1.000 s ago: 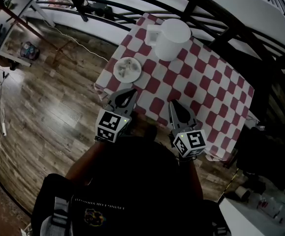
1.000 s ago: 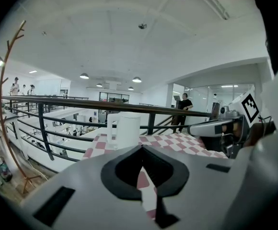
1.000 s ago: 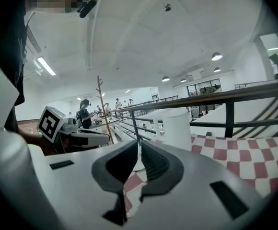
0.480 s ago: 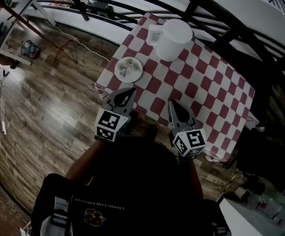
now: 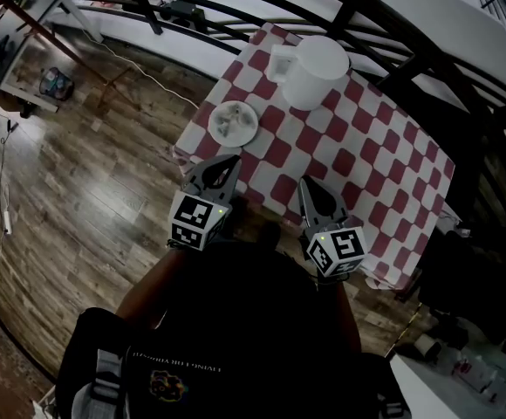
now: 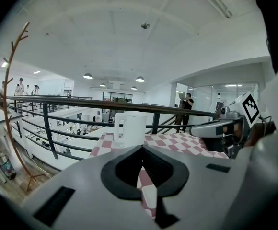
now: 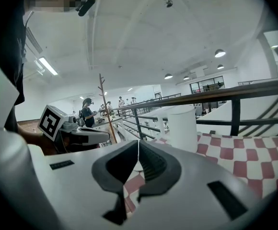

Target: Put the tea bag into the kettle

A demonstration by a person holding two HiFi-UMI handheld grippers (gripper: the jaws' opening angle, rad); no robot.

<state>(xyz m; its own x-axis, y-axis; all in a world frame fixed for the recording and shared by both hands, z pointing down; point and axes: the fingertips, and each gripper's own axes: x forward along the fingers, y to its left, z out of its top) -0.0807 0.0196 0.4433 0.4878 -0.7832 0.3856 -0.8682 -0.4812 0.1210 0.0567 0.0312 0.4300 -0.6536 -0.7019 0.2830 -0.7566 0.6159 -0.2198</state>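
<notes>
Hardly anything has moved: I keep left gripper point(image 5: 232, 160) and right gripper point(image 5: 305, 184) at the worktop's point(image 5: 358, 147) near edge, jaws pressed together, empty. Kettle point(image 5: 318, 70) stands at the far corner; tea bag point(image 5: 227, 122) lies on the plate point(image 5: 251, 132) by the left edge.

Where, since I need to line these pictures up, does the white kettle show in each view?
Head view: the kettle stands upper middle, at the far end of the table.
Left gripper view: just left of centre, in front of the railing.
Right gripper view: right of centre, under the rail.
Shared landmark: the red and white checked tablecloth under it, seen in all three.
</notes>
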